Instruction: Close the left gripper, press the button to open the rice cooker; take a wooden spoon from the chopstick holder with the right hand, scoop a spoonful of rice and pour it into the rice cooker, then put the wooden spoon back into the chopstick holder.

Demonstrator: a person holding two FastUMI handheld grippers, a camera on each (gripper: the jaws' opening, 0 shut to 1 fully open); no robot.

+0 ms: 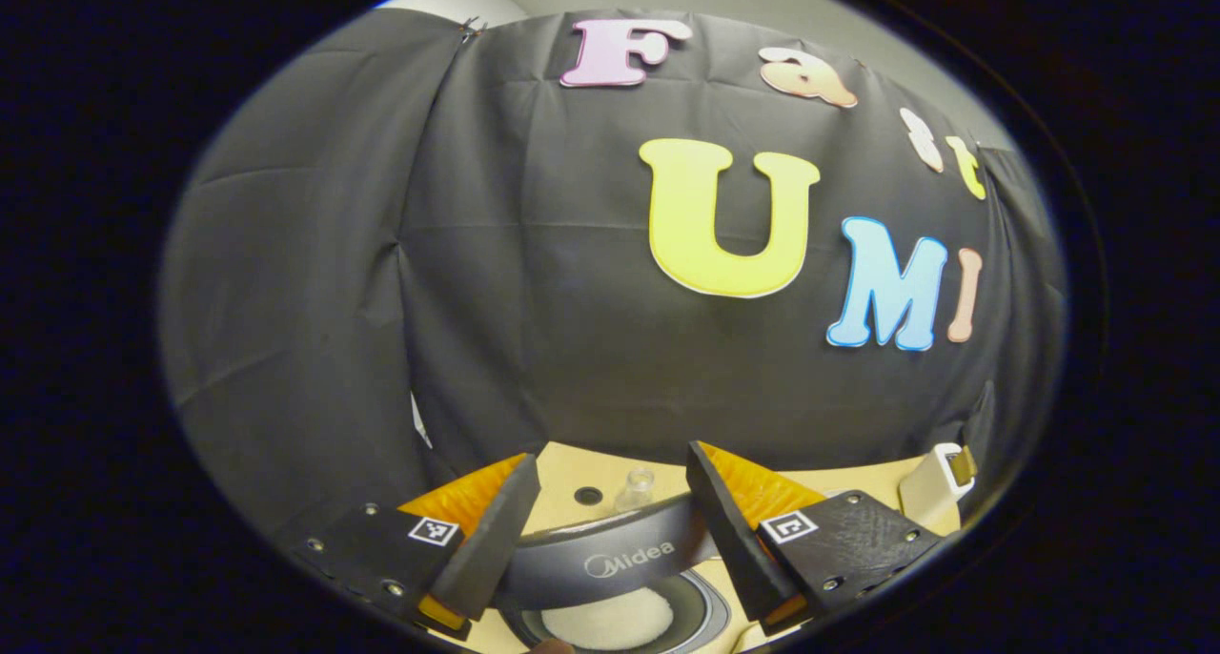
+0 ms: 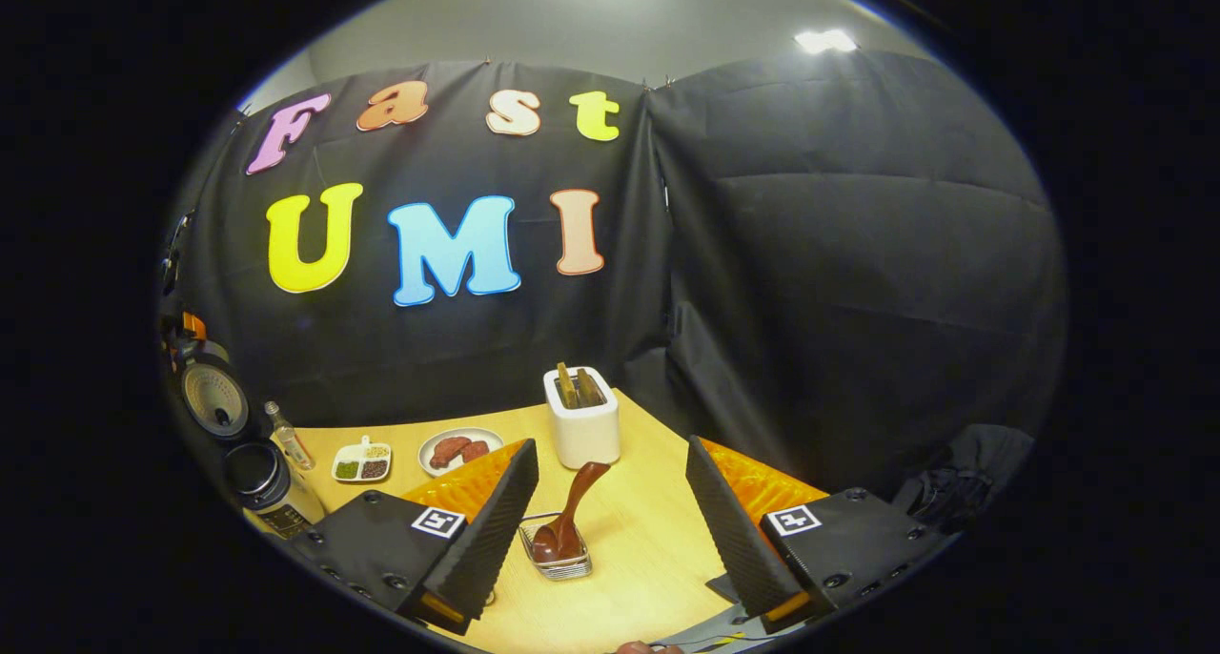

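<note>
We see the rice cooker (image 1: 610, 578) open, white rice in its pot, below our left hand-held gripper (image 1: 610, 501), whose fingers are spread. The right hand-held gripper (image 2: 610, 492) is spread too, above the wooden spoon (image 2: 569, 521) standing in the chopstick holder (image 2: 558, 559) on the desk (image 2: 648, 549), well right of the cooker.

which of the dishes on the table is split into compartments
The small white dish on the left, holding green and dark fillings; the round white plate beside it is undivided, carrying reddish-brown pieces.

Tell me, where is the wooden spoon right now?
In the right gripper view, the wooden spoon stands in a small wire holder on the table, just before the white toaster.
</note>
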